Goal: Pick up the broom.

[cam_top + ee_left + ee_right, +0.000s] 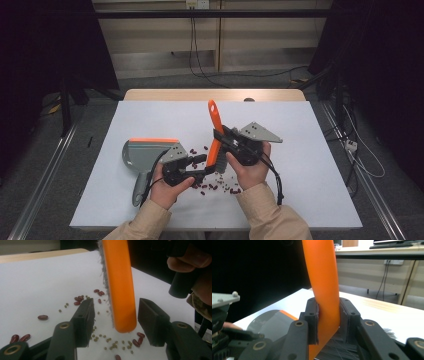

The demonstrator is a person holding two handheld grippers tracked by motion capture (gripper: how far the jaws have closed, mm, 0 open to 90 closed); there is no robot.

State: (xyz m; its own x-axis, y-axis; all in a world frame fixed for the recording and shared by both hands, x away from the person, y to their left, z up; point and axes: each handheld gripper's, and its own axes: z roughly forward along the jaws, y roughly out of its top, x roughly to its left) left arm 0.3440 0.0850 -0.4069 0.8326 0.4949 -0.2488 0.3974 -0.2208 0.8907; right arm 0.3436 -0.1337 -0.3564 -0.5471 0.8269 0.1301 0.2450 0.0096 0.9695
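The orange brush (215, 131) was clamped by the right gripper (328, 322), jaws pressed on both sides of the handle just above the bristles, so it was held upright over the middle of the table (310, 150). The left gripper (115, 318) was half open, its jaws set on either side of the brush's lower end with a gap showing on both sides, so nothing was gripped there yet. Red beans (138, 338) and small green ones (110, 341) were scattered right under the bristles, with the dustpan (146, 152) lying just to the left. Probably the brush end needed to be centred between the left jaws before any squeeze, and kept low and steady so fewer beans got flicked away from the dustpan.
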